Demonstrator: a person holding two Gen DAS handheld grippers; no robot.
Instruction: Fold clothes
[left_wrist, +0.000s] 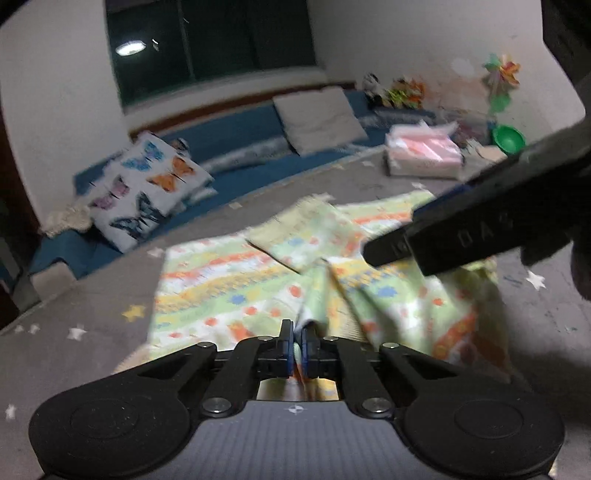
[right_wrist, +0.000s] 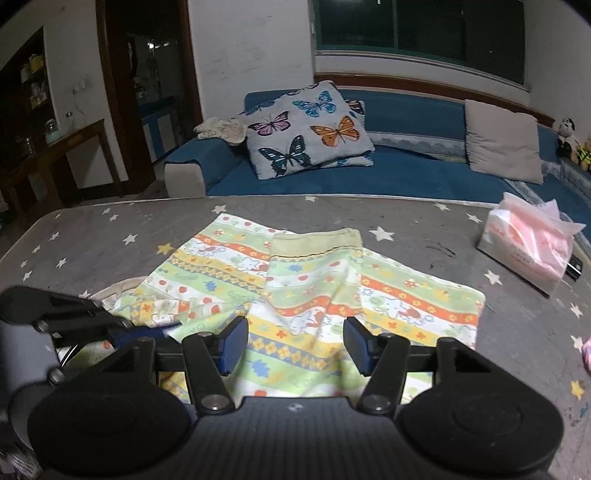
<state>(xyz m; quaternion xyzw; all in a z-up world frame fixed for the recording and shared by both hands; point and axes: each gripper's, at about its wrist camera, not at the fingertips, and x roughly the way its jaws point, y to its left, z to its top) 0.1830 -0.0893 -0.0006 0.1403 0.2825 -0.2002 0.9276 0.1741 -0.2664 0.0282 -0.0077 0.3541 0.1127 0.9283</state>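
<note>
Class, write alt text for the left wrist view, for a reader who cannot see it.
The left gripper is shut on a bunched edge of the patterned garment, which lies on a grey star-print surface. The right gripper reaches in above the cloth; a butterfly pillow sits behind.

We saw a dim, indoor night scene, lit from overhead; a ceiling lamp showed as a bright reflection (left_wrist: 129, 48) in the dark window (left_wrist: 210, 44). The left wrist picture was smeared by motion blur, so the patterned cloth (left_wrist: 236, 280) and the butterfly pillow (left_wrist: 147, 188) lost their edges. The right wrist picture was sharper, though grainy. Both bent strongly at the edges, with black corners.
</note>
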